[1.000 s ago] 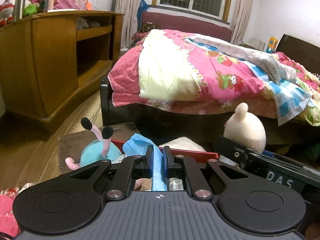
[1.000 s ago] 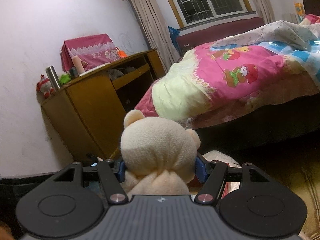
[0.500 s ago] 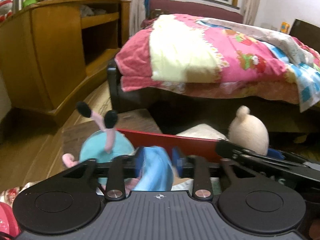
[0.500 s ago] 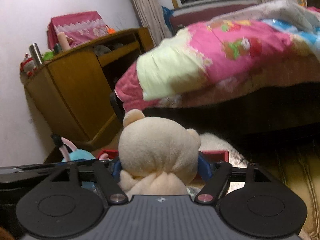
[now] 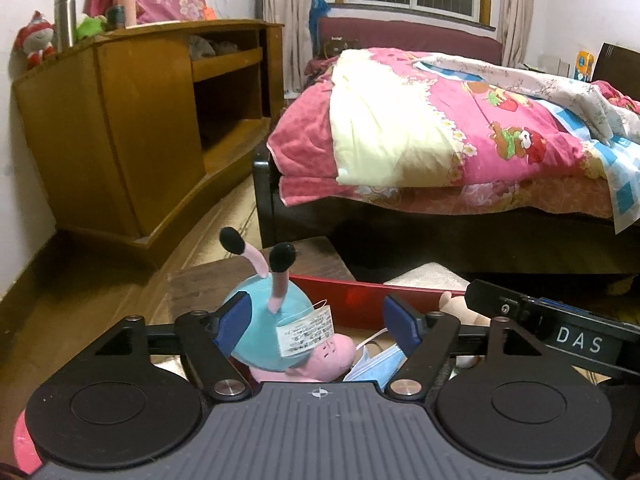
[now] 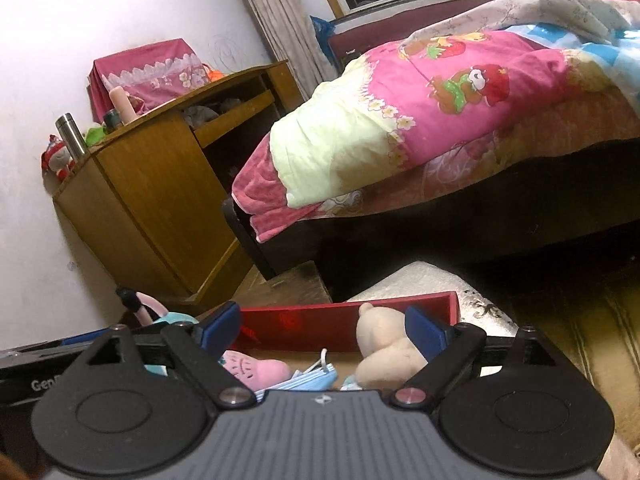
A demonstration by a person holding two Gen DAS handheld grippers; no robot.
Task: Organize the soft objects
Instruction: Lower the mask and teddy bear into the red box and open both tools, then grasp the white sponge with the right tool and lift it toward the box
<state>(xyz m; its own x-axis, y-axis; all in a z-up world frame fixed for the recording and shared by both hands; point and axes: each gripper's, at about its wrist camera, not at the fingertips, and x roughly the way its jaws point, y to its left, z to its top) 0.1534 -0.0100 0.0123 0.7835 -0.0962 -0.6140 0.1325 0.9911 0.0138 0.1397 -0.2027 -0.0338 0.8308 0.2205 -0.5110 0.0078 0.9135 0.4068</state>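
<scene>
A red box (image 5: 360,300) holds the soft things. My left gripper (image 5: 318,322) is open and its jaws are opening, with nothing pressed between the pads. Below it lie a teal and pink snail plush (image 5: 264,332) with a paper tag and a blue face mask (image 5: 372,364). My right gripper (image 6: 324,328) is also open and its jaws are opening. A beige plush bear (image 6: 384,348) lies loose in the red box (image 6: 320,320), low and close to the right-hand finger. The face mask (image 6: 308,376) and the snail's pink foot (image 6: 256,364) lie beside it.
The box rests on a low dark wooden stand (image 5: 208,280). Behind it are a bed (image 5: 440,140) with a pink quilt and a white padded sheet (image 6: 420,280) on the floor. A wooden cabinet (image 5: 120,128) stands at the left wall.
The left jaws opened and let go of the blue mask, which now lies in the box. The right jaws opened off the bear, which sank into the box.
</scene>
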